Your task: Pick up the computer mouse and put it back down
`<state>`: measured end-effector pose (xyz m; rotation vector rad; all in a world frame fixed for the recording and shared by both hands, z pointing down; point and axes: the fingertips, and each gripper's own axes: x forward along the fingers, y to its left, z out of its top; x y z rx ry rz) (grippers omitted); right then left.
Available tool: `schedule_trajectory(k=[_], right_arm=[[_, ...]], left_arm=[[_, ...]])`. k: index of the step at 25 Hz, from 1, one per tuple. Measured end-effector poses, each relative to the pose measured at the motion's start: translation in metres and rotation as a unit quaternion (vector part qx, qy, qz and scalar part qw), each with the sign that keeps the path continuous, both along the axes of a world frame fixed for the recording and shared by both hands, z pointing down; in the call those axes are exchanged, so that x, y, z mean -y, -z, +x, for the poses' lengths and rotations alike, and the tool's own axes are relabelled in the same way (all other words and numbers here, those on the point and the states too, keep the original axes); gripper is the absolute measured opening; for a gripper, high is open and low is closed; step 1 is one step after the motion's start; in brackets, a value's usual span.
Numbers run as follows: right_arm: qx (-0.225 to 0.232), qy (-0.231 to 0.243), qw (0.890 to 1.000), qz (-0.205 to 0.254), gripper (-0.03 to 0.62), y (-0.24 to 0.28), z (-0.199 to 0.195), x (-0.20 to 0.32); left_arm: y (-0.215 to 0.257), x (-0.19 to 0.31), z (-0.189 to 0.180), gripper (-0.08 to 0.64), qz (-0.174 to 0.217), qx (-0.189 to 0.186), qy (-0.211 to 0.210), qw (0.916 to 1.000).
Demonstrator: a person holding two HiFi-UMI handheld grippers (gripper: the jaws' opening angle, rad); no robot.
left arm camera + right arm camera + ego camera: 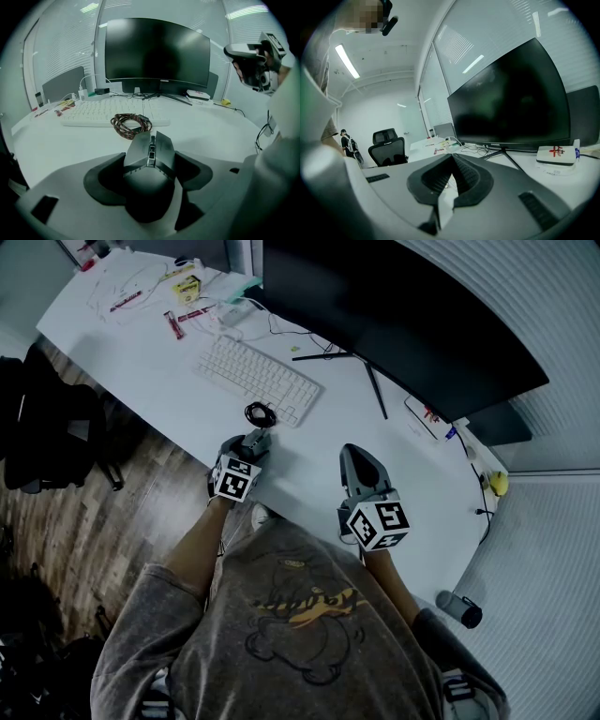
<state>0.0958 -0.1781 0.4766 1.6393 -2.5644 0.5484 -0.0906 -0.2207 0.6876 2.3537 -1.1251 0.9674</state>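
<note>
Desk [141,362]: white, curved.
Monitor [157,51]: dark, and its bezel logo is too small to read.
Keyboard [255,376]: white, behind the cable.
Right gripper [452,159]: clenched, nothing in it.
Left gripper [150,153]: grasping the mouse, pads on both flanks.
Mouse [150,140]: near the desk edge, just before the coiled cable [131,124].

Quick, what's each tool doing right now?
Left tool: closed on the computer mouse.
Right tool: closed, holding nothing.
</note>
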Motion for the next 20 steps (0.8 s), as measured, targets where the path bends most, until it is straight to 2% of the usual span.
schedule_trajectory(k=[10,20], right_arm=[[0.0,0.009,1.0,0.003,0.006,0.001,-0.006,-0.001],[0.0,0.01,1.0,0.011,0.006,0.005,-0.008,-0.007]], left_arm=[[0.033,0.005,0.004,0.321,0.041,-0.025,-0.002,0.9989],[0.081,0.017,0.008,0.318,0.092,-0.063,0.004,0.9937]])
